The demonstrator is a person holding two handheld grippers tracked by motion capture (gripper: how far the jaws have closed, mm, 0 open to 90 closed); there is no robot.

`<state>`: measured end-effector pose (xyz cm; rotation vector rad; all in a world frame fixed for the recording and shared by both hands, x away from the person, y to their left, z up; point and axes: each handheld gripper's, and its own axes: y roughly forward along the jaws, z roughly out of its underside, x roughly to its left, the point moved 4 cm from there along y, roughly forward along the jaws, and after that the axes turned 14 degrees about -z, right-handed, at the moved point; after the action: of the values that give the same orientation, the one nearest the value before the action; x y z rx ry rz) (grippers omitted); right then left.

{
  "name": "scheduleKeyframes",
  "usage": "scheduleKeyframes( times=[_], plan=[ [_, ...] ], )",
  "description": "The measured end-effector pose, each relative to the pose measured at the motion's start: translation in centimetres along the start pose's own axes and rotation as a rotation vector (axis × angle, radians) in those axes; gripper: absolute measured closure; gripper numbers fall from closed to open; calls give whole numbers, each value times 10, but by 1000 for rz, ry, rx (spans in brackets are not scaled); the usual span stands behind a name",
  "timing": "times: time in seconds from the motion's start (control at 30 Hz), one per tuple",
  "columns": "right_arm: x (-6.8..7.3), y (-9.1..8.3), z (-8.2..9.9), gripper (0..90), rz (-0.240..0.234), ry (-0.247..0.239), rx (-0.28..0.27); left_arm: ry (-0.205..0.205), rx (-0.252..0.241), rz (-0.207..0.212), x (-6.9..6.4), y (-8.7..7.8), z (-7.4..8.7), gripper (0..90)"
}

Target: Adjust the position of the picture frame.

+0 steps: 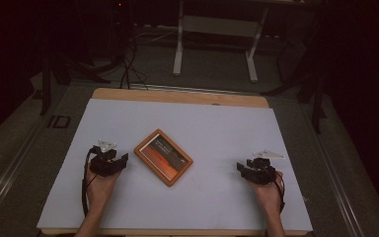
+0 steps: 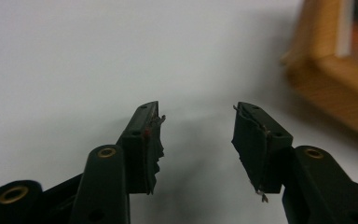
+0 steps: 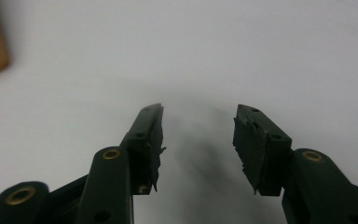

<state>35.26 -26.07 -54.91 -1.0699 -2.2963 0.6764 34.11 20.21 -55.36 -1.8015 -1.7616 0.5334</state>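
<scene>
Item: picture frame (image 1: pixel 163 157), wooden border, reddish print. It lies flat and askew near the middle of the table (image 1: pixel 217 123), on the white sheet (image 1: pixel 128 123), touched by nothing.

Left claw (image 1: pixel 123 159): rests low on the sheet just beside the frame's left corner, jaws spread with nothing between them. In the left gripper view the claw (image 2: pixel 197 126) points past the wooden corner of the frame (image 2: pixel 326 74), which sits off to its upper right.

Right claw (image 1: pixel 240 168): well apart from the frame on its other side, jaws spread and empty; in the right gripper view the claw (image 3: pixel 198 126) faces bare sheet.

Pose: both my forearms come in from the near edge, hands (image 1: pixel 100 187) low, claws angled inward toward the frame.

Step, as I judge it: the approach, no grip taken yet. Next move: bring my left claw right to straddle the frame's edge, then close; a flat frame offers little to pinch, so the jaws likely need to catch its raised border.
</scene>
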Motion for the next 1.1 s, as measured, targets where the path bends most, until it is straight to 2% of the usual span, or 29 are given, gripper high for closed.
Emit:
scheduleKeyframes(
  times=[0.03,0.1,0.33,0.6,0.73,0.87,0.93,1.03,1.1],
  plan=[
    [4,1,0,541,-16,-22,-3,-3,-8,22,0,-1,0,526],
    [6,2,-1,550,-19,-34,-3,-1,-6,55,1,-3,0,547],
    [17,6,-2,608,-40,-97,11,14,-46,98,1,-8,-2,553],
    [18,8,0,606,-47,-113,25,19,-49,94,-2,-5,-2,527],
    [19,7,0,599,-48,-107,22,36,-31,70,-2,-3,-1,517],
    [22,8,-1,597,-50,-116,21,32,-30,75,-2,-4,-1,526],
    [23,9,-1,593,-54,-119,24,29,-31,96,-3,-5,-1,525],
    [25,10,-3,600,-63,-127,25,-5,-33,156,-3,-8,-2,526],
    [27,11,-4,600,-63,-134,23,-9,-33,168,-4,-10,-3,528]
  ],
)
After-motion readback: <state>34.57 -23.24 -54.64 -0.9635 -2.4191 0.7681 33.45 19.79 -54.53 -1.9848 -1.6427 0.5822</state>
